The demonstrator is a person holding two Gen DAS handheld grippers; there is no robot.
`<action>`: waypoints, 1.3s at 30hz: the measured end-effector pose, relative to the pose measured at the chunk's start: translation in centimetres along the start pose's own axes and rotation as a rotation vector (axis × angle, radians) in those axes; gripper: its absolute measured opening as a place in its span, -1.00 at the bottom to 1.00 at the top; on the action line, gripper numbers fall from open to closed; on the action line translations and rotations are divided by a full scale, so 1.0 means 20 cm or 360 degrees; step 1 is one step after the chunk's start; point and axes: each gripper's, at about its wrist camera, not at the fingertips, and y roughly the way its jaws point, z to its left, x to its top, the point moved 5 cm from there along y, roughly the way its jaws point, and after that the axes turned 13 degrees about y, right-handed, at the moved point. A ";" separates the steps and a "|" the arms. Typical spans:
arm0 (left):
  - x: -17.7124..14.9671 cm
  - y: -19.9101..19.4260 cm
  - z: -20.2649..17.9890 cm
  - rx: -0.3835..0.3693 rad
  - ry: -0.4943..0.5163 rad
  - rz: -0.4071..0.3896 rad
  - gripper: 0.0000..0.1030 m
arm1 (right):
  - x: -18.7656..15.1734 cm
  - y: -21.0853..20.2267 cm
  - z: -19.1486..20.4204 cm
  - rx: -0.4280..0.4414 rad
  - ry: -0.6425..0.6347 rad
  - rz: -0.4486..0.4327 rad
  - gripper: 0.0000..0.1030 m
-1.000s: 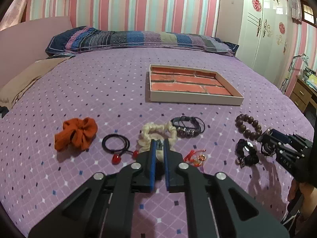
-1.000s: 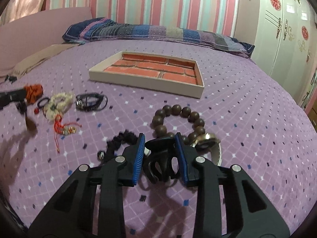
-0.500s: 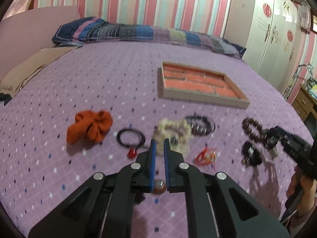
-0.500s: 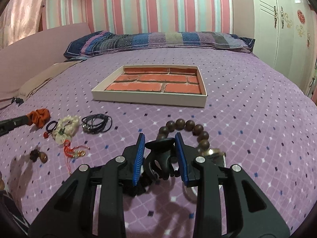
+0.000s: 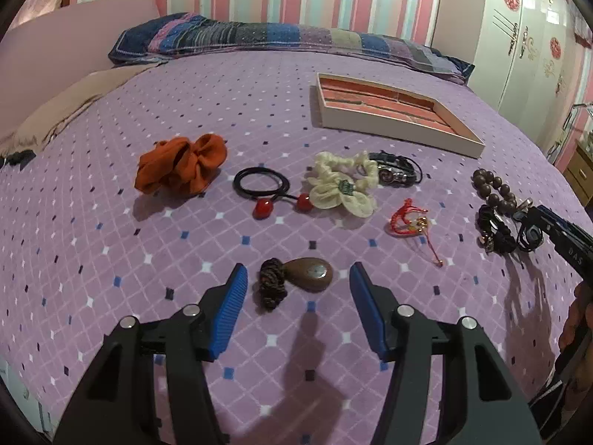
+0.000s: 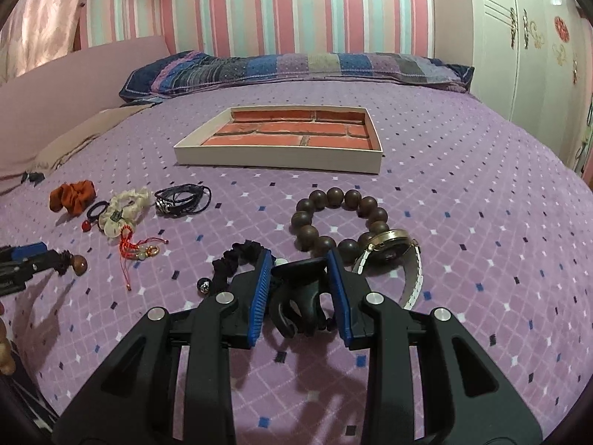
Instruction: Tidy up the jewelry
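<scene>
Purple bedspread (image 5: 111,259) — striped walls (image 6: 296,7)

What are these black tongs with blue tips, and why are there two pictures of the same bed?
There is no robot here. A person holds a hand-held gripper in each hand, and each one has a camera looking along its two fingers, so you get one picture per hand.

In the left hand's picture, the left hand-held gripper has just been opening and stands open, with a brown pendant on a dark cord lying on the bedspread between its tips, not pinched.

In the right hand's picture, the right hand-held gripper is shut on a black hair claw.

Also on the bed are scrunchies, hair ties, a bead bracelet, a watch, and a tray with nothing seen in it yet.
</scene>
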 end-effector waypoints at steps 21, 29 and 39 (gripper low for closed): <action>0.00 0.12 0.04 0.0031 0.0005 0.0071 -0.68 | -0.01 0.03 0.01 -0.0041 -0.0044 -0.0018 -0.39; 0.10 0.04 0.03 0.0064 0.0071 -0.0070 -0.75 | 0.01 0.05 0.04 -0.0035 -0.0075 -0.0006 -0.39; 0.14 -0.02 0.07 0.0018 0.0022 -0.0147 -0.77 | 0.03 0.05 0.03 -0.0031 -0.0059 -0.0014 -0.39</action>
